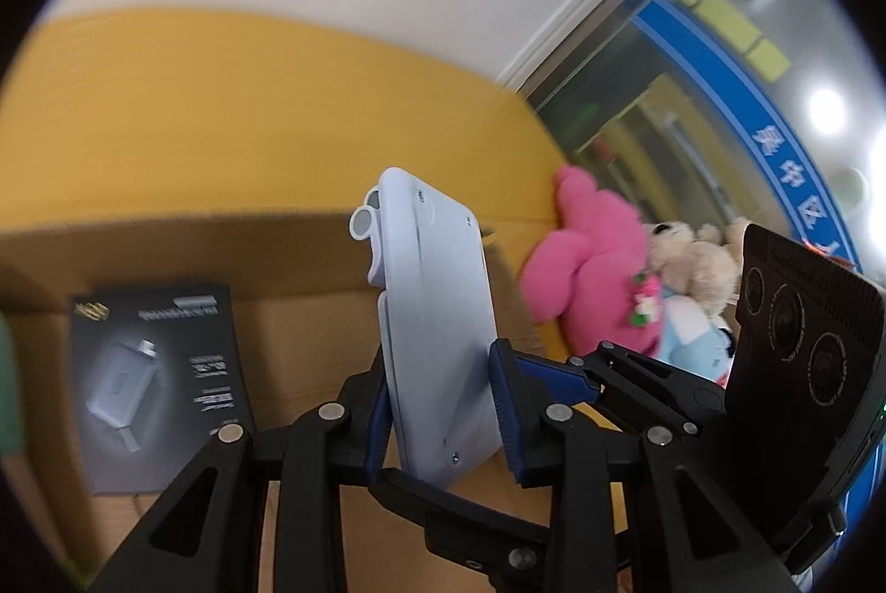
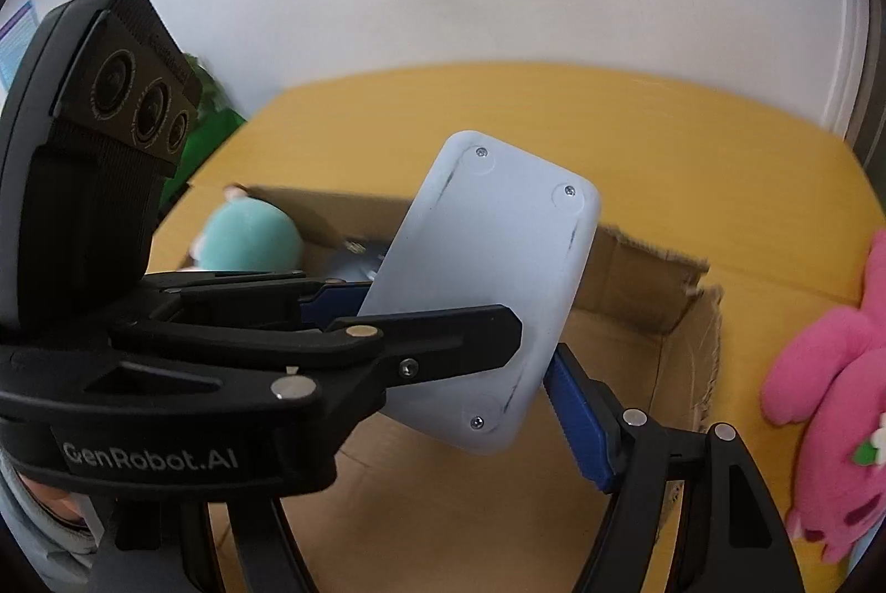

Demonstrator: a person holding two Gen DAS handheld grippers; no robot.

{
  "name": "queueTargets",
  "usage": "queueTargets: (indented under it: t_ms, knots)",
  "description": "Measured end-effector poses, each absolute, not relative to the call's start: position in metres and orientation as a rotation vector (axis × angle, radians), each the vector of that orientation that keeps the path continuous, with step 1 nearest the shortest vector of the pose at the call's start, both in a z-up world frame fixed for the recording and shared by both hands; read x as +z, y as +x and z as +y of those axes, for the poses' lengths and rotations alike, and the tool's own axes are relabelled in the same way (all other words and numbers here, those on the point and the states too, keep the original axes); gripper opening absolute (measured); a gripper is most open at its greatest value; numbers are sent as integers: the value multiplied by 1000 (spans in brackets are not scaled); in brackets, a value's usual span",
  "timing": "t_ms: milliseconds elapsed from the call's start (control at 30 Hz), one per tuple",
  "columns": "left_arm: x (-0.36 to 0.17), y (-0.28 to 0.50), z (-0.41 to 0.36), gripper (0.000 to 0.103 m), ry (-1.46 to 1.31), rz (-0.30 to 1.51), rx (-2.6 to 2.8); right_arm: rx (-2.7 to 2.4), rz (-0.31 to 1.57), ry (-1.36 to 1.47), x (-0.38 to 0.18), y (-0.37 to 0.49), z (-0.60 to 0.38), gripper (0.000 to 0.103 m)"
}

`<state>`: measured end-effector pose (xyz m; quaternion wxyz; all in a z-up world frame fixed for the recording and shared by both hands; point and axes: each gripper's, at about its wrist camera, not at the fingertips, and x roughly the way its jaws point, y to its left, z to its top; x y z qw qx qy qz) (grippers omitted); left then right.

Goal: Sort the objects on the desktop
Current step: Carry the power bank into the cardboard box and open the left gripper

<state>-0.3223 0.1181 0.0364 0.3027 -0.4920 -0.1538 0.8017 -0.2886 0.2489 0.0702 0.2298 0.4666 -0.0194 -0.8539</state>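
Observation:
A flat pale blue-white plastic device with small screws in its back hangs tilted above an open cardboard box. My left gripper is shut on it, its blue pads pressing on the two flat faces. In the right wrist view the device is held across its width by my right gripper. That gripper's right blue pad lies against the device's edge. Its left finger is hidden behind the left gripper's body, which crosses in front.
Inside the box lie a black product package and a teal plush. A pink plush and a beige teddy sit to the right of the box on the yellow table. A white wall stands behind.

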Motion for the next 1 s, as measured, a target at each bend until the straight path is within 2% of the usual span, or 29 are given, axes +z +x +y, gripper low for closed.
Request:
queueTargets:
  t_ms: [167,333,567,700,800,867,900,933,1000]
  knots:
    - [-14,-340,125,32,-1504,-476,2049,-2288,-85,1485,22,-313,255,70]
    - [-30,-341,136,34,-1584,-495,2014,-2264,-83,1598,-6,-316,257,70]
    - [-28,-338,145,35,-1614,-402,2049,-2291,-26,1628,-15,-314,258,69]
    - [-19,-337,145,41,-1615,-375,2098,-2304,-16,1628,-14,-312,259,69]
    - [5,-326,144,42,-1560,-302,2181,-2309,-28,1619,-9,-307,258,72]
    - [32,-310,143,43,-1468,-254,2216,-2302,-40,1568,6,-293,256,87]
    - [50,-298,138,44,-1412,-225,2246,-2314,-22,1529,16,-283,255,90]
    - [65,-285,133,45,-1362,-182,2285,-2364,27,1479,33,-268,254,99]
    - [105,-245,119,48,-1207,-116,2375,-2440,48,1377,63,-238,257,103]
